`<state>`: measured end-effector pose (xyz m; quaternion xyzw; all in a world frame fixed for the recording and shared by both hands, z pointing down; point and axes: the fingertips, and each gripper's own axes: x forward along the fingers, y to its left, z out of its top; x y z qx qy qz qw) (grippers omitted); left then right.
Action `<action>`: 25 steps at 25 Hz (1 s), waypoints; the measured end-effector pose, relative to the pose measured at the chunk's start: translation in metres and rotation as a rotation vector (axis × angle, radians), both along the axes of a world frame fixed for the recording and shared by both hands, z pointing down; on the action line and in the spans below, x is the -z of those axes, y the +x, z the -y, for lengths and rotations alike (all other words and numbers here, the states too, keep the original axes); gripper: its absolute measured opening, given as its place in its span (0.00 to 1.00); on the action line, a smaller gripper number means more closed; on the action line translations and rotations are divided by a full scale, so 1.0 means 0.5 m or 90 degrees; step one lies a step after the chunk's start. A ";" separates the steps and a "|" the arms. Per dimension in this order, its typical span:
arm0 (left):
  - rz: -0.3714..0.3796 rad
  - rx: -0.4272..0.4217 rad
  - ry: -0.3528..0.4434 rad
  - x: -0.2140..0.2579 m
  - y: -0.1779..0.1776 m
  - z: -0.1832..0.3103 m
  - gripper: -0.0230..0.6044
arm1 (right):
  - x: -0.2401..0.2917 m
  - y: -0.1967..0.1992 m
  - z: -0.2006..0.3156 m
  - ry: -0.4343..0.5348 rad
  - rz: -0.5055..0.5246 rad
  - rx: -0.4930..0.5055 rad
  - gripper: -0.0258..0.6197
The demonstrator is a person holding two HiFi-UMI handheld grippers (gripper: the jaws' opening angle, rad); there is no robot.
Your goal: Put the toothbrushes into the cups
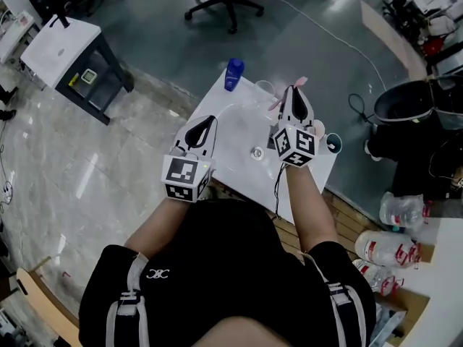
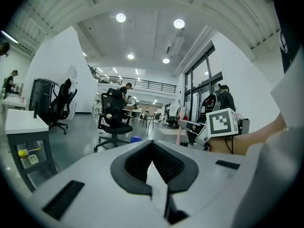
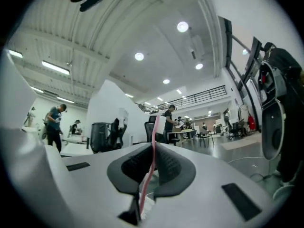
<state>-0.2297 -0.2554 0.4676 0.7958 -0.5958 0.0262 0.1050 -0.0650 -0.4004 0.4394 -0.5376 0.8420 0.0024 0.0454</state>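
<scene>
Right gripper: clenched on the slim pink plastic toothbrush, which sits edge-on between its pads with one end jutting past the tips.
Left gripper: closed, nothing between its pads.
Clear plastic cup: on the white bench, just beside the right gripper's tips, toward the left gripper.
Risk: the thin handle may pivot in the pads, so the brush strikes the rim and tips the light cup.

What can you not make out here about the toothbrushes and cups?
- Head view: contents of the cup at the table's right edge, too small.
- Head view: table under the left gripper and right gripper, covered by them.
- Right gripper view: lower end of the pink toothbrush, hidden by the jaws.
</scene>
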 end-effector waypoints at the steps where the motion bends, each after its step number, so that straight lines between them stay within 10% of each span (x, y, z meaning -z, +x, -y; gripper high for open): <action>1: -0.001 0.000 -0.001 -0.001 -0.004 0.001 0.06 | -0.002 0.005 0.011 -0.001 0.012 -0.023 0.09; 25: 0.001 0.038 -0.037 -0.043 -0.101 0.051 0.06 | -0.199 -0.039 0.186 -0.118 -0.029 -0.136 0.08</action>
